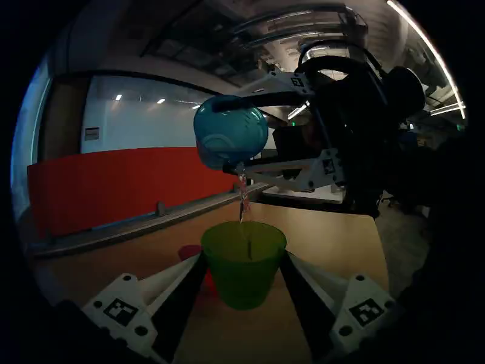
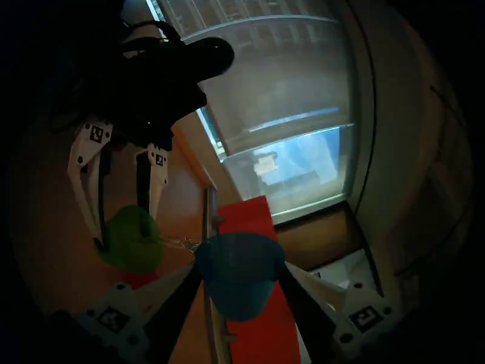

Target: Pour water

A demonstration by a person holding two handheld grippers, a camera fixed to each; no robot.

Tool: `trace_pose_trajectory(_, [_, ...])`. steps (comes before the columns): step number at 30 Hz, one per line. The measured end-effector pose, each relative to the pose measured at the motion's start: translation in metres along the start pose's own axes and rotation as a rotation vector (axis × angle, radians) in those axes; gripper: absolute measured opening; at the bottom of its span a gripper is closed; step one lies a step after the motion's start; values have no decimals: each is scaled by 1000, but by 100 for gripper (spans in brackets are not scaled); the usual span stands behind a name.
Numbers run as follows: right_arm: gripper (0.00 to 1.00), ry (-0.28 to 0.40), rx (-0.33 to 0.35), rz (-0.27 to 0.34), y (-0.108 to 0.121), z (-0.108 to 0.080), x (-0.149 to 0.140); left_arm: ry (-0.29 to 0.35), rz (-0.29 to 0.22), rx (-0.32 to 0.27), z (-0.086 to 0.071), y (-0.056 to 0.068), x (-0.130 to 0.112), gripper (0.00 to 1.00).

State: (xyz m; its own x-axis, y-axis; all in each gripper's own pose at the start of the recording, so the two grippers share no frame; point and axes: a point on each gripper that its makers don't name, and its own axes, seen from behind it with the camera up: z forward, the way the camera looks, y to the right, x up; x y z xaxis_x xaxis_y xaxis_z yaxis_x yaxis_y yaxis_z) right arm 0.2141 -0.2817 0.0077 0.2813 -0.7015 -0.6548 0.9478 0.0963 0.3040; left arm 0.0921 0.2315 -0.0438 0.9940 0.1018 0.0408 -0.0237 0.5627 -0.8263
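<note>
The left gripper (image 1: 244, 259) is clamped on a green cup (image 1: 244, 285), one finger pressing on each side of it. In the left gripper view the cup is a translucent, tapered plastic tumbler, wider at the rim than at the base. It stands upright with its open mouth facing up, over a pale wooden table (image 1: 339, 236). Whether its base touches the table cannot be told. Above it, the right gripper (image 1: 221, 138) grasps a blue cup (image 1: 233, 124), one white finger over it and one under it. This cup is tipped far over, so its rounded wall and base face the camera and its lip hangs at the low side. From that lip a thin stream of water (image 1: 244, 203) falls straight down into the mouth of the green cup. The two cups are close, but apart. In the right gripper view the blue cup sits between that gripper's own fingers, looking matte and tapered, with the green cup farther off to the left. A small red object (image 1: 189, 251) lies just behind the green cup, and a red partition (image 1: 121, 182) runs along the table's far edge.
</note>
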Motion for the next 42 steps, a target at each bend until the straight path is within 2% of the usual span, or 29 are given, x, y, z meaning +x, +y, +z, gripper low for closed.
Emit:
trace_pose_trajectory(17, [89, -8, -30, -90, 11, 1, -2, -2, 8, -10, 3, 2, 2, 84])
trace_pose_trajectory(29, [89, -6, -49, -120, 19, 0, -2, -4, 14, -10, 6, 1, 2, 84])
trace_pose_trajectory(42, [89, -11, -71, -179, 24, -1, -2, -8, 16, -9, 8, 1, 2, 84])
